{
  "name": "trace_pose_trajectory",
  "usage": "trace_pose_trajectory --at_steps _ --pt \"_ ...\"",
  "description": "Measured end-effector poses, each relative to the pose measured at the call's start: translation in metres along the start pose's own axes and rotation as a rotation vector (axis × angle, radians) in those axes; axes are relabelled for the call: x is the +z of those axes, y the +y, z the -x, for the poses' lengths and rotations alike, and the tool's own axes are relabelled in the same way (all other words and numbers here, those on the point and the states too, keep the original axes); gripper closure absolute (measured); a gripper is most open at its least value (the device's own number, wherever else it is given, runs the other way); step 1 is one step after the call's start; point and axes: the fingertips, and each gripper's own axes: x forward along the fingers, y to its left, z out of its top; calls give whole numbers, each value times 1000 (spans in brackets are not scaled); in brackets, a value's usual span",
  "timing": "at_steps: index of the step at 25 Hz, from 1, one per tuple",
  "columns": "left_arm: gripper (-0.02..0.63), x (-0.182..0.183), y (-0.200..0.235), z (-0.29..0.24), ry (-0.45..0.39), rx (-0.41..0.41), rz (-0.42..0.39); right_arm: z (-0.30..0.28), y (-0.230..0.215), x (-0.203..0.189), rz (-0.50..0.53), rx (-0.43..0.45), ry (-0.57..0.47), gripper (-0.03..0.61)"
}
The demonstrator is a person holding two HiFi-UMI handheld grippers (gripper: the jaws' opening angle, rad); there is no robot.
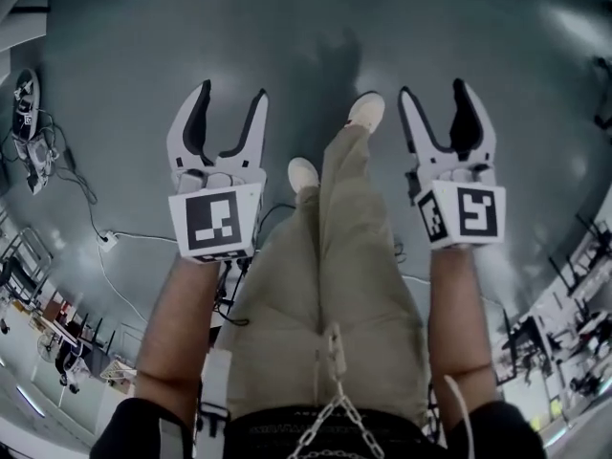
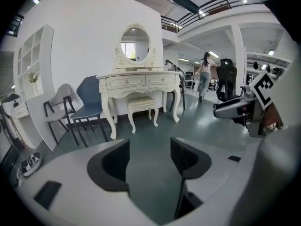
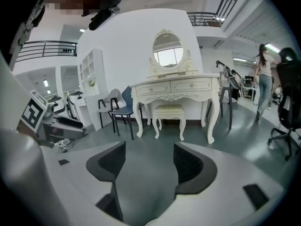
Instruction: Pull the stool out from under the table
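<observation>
The stool (image 3: 168,111) stands tucked under the desk (image 3: 174,86), between its front legs. It is well ahead of my right tool (image 3: 146,154) and a little right of that tool's gap. From my left tool (image 2: 149,149), the stool (image 2: 141,105) is also far ahead and just left of centre. Both tools have their jaws spread wide, with only floor between them, so neither is holding anything.

I judge this to be the approach. The next move calls for closing the distance to the desk, then lowering one tool to the seat edge or a leg for a firm grip.

My forearms reach forward side by side, with the left tool (image 1: 231,92) and right tool (image 1: 435,89) level, marker cubes up and jaws pointing ahead on either side of my legs.
</observation>
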Motion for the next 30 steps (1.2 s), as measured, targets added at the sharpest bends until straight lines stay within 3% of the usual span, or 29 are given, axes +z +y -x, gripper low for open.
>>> trace_pose_trajectory --at_steps 9,20,30 --pt "359 45 -8 -52 -11 25 -5 -32 -37 21 25 67 59 288" --pt "359 101 11 -85 -31 85 19 -74 -53 74 56 152 43 288" --pt "360 108 16 -113 -39 72 27 -102 -57 75 42 145 72 288"
